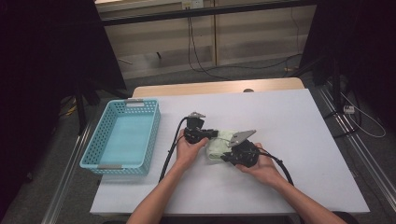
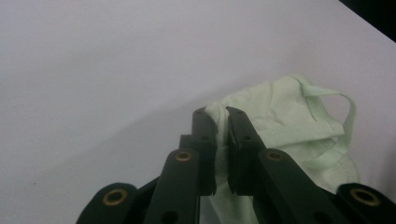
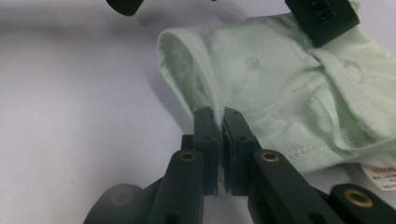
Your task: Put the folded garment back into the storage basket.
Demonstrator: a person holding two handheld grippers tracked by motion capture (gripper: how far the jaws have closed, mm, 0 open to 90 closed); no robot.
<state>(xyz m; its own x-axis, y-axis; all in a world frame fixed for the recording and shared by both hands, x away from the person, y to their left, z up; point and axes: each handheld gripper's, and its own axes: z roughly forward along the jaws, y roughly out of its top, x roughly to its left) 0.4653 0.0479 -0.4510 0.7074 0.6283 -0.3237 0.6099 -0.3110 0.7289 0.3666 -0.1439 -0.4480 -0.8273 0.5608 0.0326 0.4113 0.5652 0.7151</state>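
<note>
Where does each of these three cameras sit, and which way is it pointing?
High view: above the person's side, looking forward and down on the white table; forearms, left gripper and right gripper show.
Left gripper view: rides that gripper, looking along its jaws, shut on the pale green garment.
Right gripper view: rides that gripper, jaws pinching a fold.
All three share the garment and table.

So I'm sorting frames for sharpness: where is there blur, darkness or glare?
High view: dim, the room's edges almost black, the white table evenly lit, no glare. Left gripper view: pale green garment fairly sharp, soft shadow beside it. Right gripper view: the nearest joints are blurred, and the label is too soft to read.
</note>
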